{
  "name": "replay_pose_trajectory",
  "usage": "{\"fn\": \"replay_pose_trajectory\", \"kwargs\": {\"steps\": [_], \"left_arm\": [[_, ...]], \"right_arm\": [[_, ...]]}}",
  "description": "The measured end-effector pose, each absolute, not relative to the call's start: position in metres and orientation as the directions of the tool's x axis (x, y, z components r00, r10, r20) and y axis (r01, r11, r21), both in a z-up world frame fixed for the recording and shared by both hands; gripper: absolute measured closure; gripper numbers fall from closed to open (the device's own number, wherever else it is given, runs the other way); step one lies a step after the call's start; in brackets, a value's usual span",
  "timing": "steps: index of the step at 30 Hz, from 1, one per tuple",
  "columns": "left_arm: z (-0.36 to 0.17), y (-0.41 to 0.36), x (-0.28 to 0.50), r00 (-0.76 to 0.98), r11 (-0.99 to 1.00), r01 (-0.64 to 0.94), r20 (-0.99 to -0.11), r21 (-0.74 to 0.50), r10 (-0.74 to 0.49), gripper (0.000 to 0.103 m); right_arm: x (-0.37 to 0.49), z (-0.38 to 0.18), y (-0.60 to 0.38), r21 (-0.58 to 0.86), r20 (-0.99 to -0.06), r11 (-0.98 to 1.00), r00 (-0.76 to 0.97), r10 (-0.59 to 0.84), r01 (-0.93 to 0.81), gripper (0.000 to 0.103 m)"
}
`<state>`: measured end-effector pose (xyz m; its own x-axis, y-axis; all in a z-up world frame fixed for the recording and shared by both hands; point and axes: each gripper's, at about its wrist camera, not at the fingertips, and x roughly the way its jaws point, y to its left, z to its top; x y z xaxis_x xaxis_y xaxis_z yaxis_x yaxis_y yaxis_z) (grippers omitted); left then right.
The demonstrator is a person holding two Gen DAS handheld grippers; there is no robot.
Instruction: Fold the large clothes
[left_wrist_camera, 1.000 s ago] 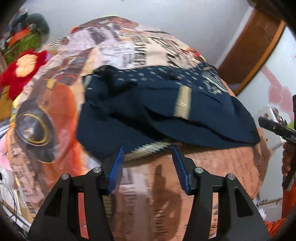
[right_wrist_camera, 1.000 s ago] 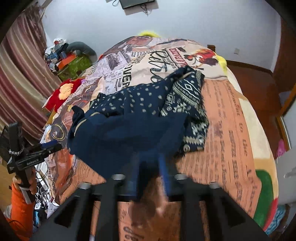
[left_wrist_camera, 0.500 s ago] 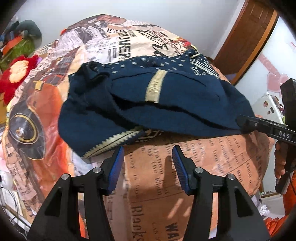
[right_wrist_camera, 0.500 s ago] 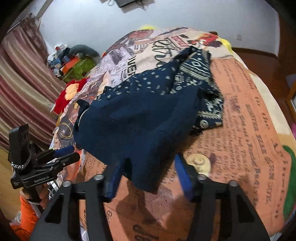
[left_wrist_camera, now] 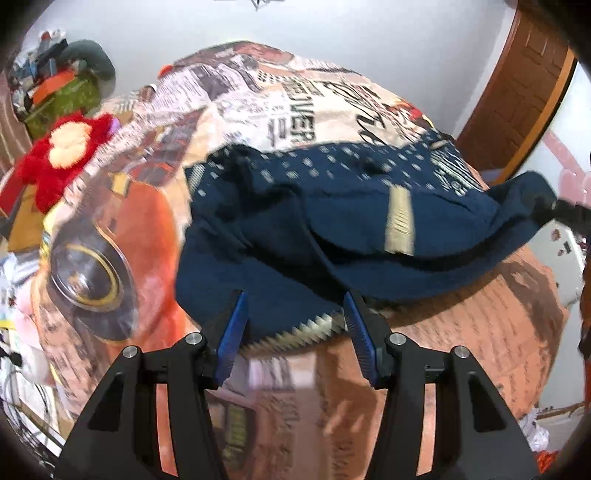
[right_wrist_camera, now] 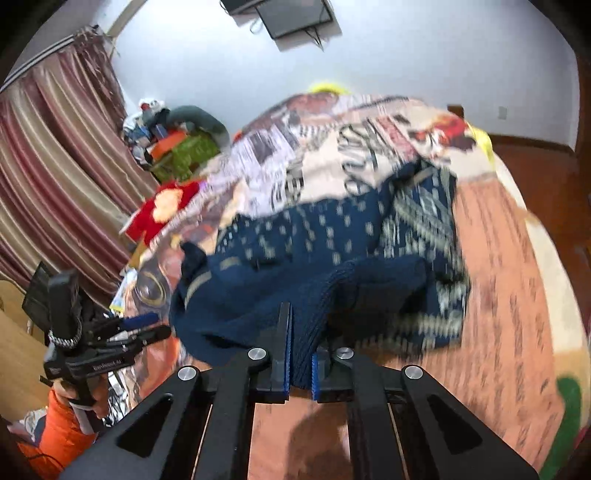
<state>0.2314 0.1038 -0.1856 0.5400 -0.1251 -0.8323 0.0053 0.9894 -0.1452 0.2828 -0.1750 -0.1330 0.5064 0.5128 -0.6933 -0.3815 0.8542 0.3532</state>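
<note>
A large navy knit garment (left_wrist_camera: pixel 314 236) with cream dots and zigzag trim lies crumpled on the printed bedspread (left_wrist_camera: pixel 288 110). My left gripper (left_wrist_camera: pixel 293 321) is open, its blue pads on either side of the garment's zigzag hem at the near edge. My right gripper (right_wrist_camera: pixel 300 350) is shut on a near fold of the navy garment (right_wrist_camera: pixel 332 266) and lifts it. In the left wrist view the right gripper (left_wrist_camera: pixel 569 214) pulls the cloth's right corner up. The left gripper (right_wrist_camera: pixel 147 328) shows open at the left in the right wrist view.
A red plush toy (left_wrist_camera: pixel 62 155) lies at the bed's left edge. A cluttered pile with a green box (right_wrist_camera: pixel 184 151) stands by the striped curtain (right_wrist_camera: pixel 55 177). A wooden door (left_wrist_camera: pixel 517 81) is at the right. A TV (right_wrist_camera: pixel 291 14) hangs on the wall.
My right gripper has shut on the garment's fold and lifted it. My left gripper has moved forward until its open pads straddle the zigzag hem.
</note>
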Motion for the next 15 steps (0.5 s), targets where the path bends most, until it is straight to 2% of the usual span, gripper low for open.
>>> {"fn": "replay_pose_trajectory", "kwargs": {"steps": [3, 8, 15], "left_arm": [[-0.187, 0.121, 0.247, 0.55, 0.994, -0.021, -0.831, -0.106, -0.077, 0.05], [-0.205, 0.16, 0.29, 0.523, 0.991, -0.058, -0.849, -0.124, -0.076, 0.049], [-0.236, 0.176, 0.36, 0.468, 0.966, -0.02, -0.856, -0.259, -0.22, 0.05]], "right_arm": [[0.308, -0.125, -0.172, 0.335, -0.68, 0.858, 0.531, 0.506, -0.389, 0.098], [0.356, -0.124, -0.168, 0.31, -0.678, 0.874, 0.558, 0.479, -0.373, 0.098], [0.432, -0.145, -0.167, 0.308, -0.725, 0.895, 0.53, 0.44, -0.321, 0.099]]}}
